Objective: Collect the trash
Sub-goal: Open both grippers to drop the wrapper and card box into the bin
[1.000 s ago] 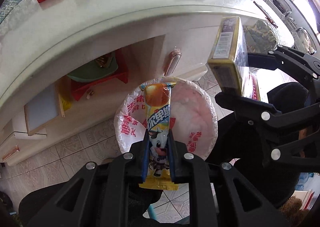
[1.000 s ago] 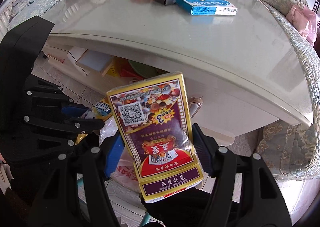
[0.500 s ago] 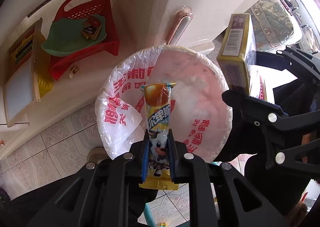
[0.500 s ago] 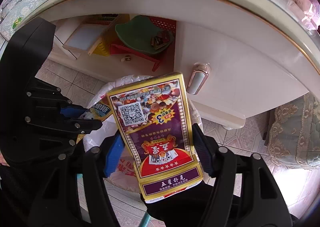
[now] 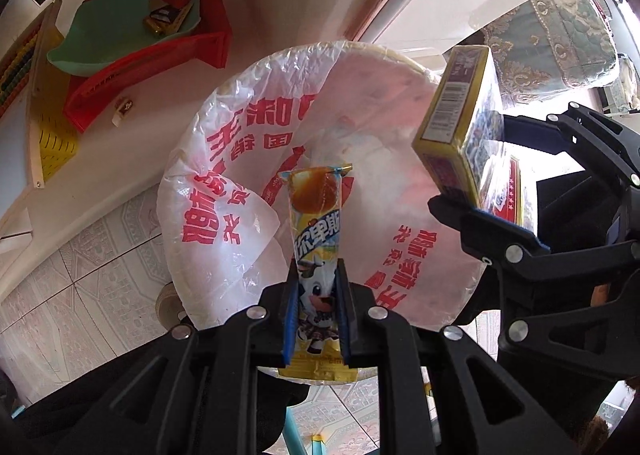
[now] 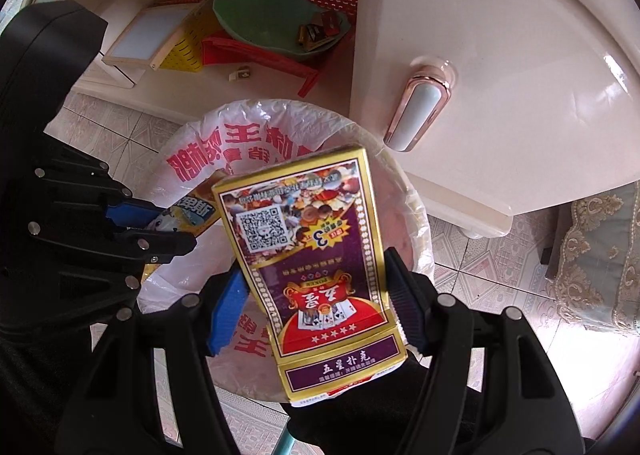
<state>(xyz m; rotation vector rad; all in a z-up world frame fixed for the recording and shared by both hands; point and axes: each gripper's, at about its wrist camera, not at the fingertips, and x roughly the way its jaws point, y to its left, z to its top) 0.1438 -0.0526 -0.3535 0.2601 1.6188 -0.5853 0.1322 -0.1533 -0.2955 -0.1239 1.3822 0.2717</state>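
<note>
My left gripper (image 5: 316, 271) is shut on a yellow snack wrapper (image 5: 316, 223) with a cartoon cow. It points down over a round trash bin (image 5: 400, 55) lined with a white bag printed in red (image 5: 224, 175). My right gripper (image 6: 316, 275) is shut on a purple and gold playing-card box (image 6: 312, 255), also above the bin (image 6: 416, 207). The two grippers hang side by side. In the left wrist view the right gripper (image 5: 504, 179) and its box (image 5: 452, 127) are at the right. The right wrist view has the left gripper (image 6: 176, 227) and wrapper (image 6: 192, 215) at the left.
The bin stands on a tiled floor (image 5: 92, 255) against a cream table's cabinet with a rose-gold handle (image 6: 420, 107). A red basket (image 5: 192, 51) holding a green dish (image 5: 112, 35) and a wooden abacus frame (image 6: 168, 27) sit on the low shelf. A patterned sofa (image 6: 600, 263) is at the right.
Both grippers have sunk from table-top height to just over the bin and tilted further down. The table top has left view and the bin looks larger. Both grips are unchanged.
</note>
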